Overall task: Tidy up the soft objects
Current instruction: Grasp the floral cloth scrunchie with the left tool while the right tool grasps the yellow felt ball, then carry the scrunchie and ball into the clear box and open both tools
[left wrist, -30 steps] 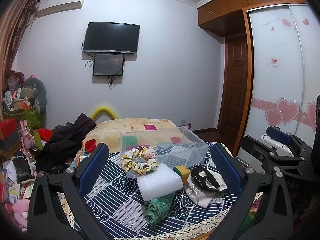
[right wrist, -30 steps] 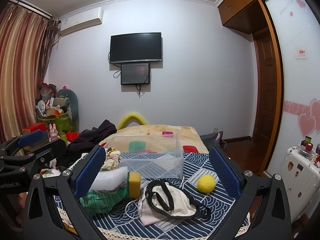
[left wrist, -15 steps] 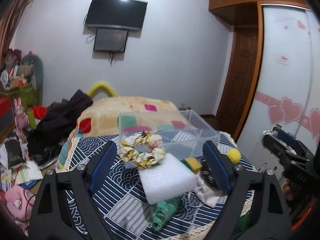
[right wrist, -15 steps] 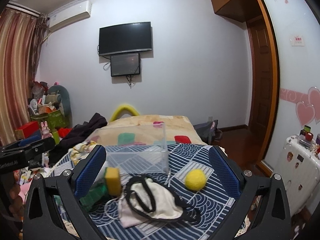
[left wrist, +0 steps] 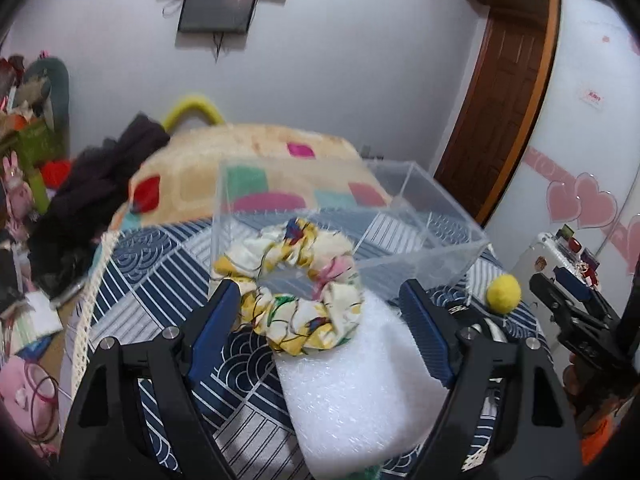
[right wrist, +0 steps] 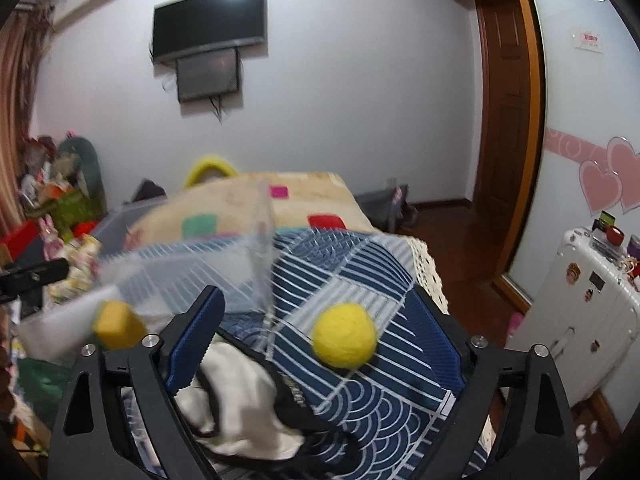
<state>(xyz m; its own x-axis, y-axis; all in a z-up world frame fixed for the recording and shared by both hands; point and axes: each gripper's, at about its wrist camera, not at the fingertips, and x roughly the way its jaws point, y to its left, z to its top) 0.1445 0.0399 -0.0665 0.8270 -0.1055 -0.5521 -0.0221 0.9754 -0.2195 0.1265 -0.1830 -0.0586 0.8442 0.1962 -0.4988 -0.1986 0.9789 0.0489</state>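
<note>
A floral scrunchie (left wrist: 294, 286) lies half on a white foam block (left wrist: 352, 384), against the front wall of a clear plastic box (left wrist: 360, 216). My left gripper (left wrist: 320, 320) is open, its fingers on either side of the scrunchie and foam. A yellow felt ball (right wrist: 344, 340) lies on the blue patterned cloth (right wrist: 360, 280). My right gripper (right wrist: 320, 340) is open with the ball between its fingers. A cream bag with black strap (right wrist: 240, 408) lies at the lower left of the right wrist view, and a yellow sponge (right wrist: 116, 324) is blurred at the left.
The box (right wrist: 192, 264) stands at the table's back. A green cloth (right wrist: 40, 376) lies at the table's left front. A bed with a patterned blanket (left wrist: 248, 156) is behind, clutter on the floor at left (left wrist: 24, 240), a white suitcase (right wrist: 580, 312) at right.
Both grippers have moved forward and down toward the table. The left now straddles the scrunchie and foam; the right now frames the yellow ball. Both stay open.
</note>
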